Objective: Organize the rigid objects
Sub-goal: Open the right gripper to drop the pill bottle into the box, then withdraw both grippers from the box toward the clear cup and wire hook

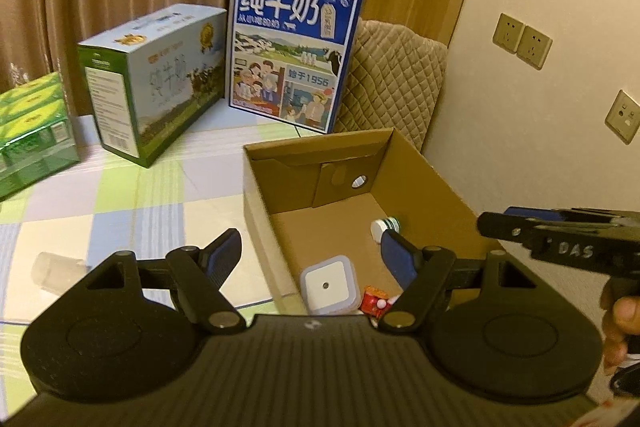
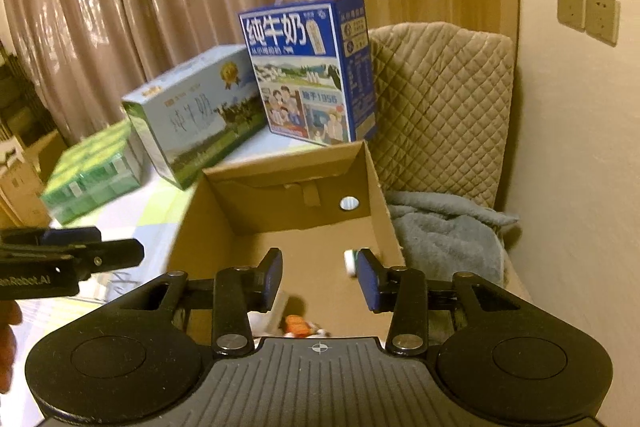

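An open cardboard box [image 1: 420,183] sits on the checked cloth. Inside lie a white square night light [image 1: 326,285], a small red toy [image 1: 374,301] and a white round jar with a green band [image 1: 384,227]. My left gripper [image 1: 310,255] is open and empty, straddling the box's left wall. My right gripper [image 2: 320,275] is open and empty above the box [image 2: 280,195]; the red toy [image 2: 298,325] and the jar [image 2: 350,261] lie beneath it. A clear plastic cup [image 1: 54,269] lies on the cloth to the left.
A blue milk carton [image 1: 292,51], a light blue and green milk carton [image 1: 156,79] and a green shrink-wrapped pack [image 1: 32,131] stand behind the box. A quilted chair [image 2: 444,99] with a grey blanket [image 2: 444,239] is to the right, by the wall.
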Tool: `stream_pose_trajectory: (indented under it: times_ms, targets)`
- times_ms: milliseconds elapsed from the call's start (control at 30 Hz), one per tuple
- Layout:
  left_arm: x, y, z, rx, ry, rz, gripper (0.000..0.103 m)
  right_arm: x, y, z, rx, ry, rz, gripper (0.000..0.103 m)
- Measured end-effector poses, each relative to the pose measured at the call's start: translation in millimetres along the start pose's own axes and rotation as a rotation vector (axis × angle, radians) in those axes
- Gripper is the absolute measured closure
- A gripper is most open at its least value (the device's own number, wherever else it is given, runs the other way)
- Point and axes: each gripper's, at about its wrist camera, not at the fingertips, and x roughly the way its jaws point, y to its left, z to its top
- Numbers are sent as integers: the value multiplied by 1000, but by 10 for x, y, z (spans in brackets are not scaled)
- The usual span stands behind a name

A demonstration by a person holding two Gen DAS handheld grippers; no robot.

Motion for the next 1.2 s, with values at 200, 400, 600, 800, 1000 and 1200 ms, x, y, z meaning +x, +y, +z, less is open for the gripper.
stream_pose_trajectory:
  times_ms: [200, 400, 600, 800, 1000, 1200]
  targets:
    - [-450, 105, -109, -5, -30, 12, 30, -444, 208, -59, 19, -41, 15, 62]
    - [-854, 262, -267, -14, -45, 35, 30, -735, 498, -216, 9, -45, 17, 55]
    - [-1189, 470, -409, -36, -68, 52, 30, -897, 826, -405, -2, -36, 44, 52]
    - [-1438, 750, -567, -53, -77, 88, 30, -953, 1185, -512, -27, -32, 85, 49]
    - [-1656, 1119, -716, -62, -80, 158, 30, -901, 1561, -562, -59, -36, 120, 46]
    - [-1817, 1518, -873, -72, -74, 229, 30, -739, 1866, -643, -77, -22, 157, 43]
